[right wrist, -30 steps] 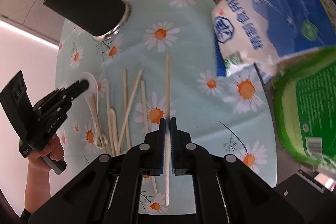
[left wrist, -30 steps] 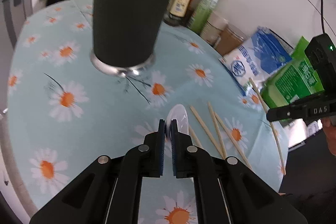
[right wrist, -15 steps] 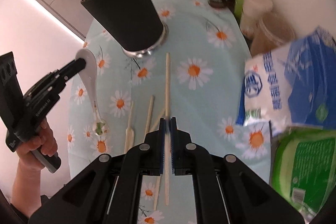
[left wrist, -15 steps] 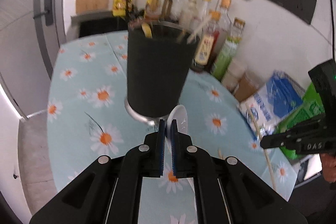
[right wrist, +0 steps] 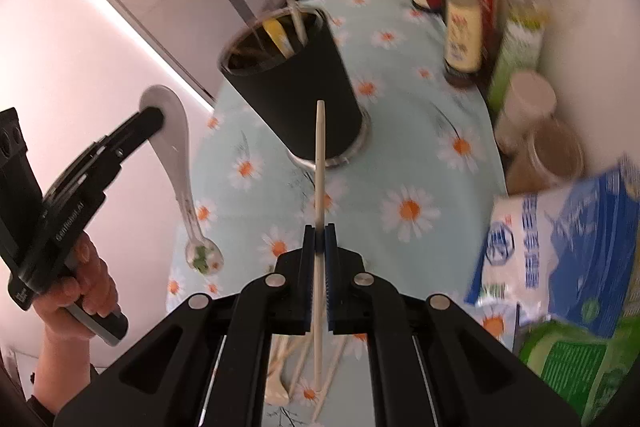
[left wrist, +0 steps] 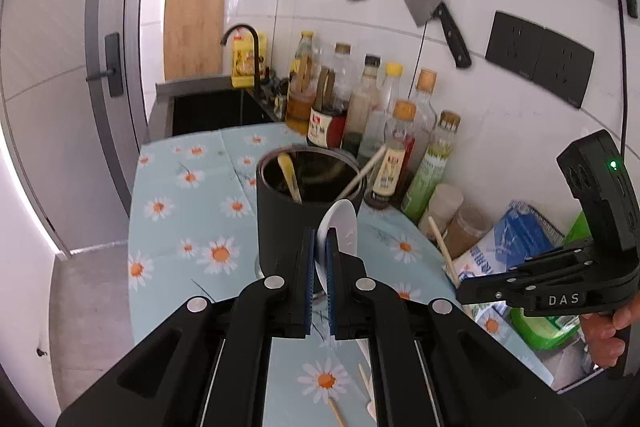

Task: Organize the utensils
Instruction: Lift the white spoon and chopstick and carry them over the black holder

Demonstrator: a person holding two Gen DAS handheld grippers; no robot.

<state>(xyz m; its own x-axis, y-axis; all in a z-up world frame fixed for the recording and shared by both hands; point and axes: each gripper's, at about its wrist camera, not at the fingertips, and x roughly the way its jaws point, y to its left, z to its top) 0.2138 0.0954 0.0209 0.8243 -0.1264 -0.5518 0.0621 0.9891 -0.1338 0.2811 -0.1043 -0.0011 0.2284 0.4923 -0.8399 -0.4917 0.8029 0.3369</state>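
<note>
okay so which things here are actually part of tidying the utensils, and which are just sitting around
Part of the job:
white spoon, clamped in the left tongs
chopstick, clamped in the right tongs
black holder cup
loose chopsticks on the tablecloth

Just lying about:
sauce bottles
blue-and-white bag
cleaver on the wall

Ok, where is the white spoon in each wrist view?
Left wrist: white spoon at centre, its bowl clamped between the left gripper's fingers.
Right wrist: far left, hanging from that gripper.
Shared landmark: the black utensil cup, directly behind it.
</note>
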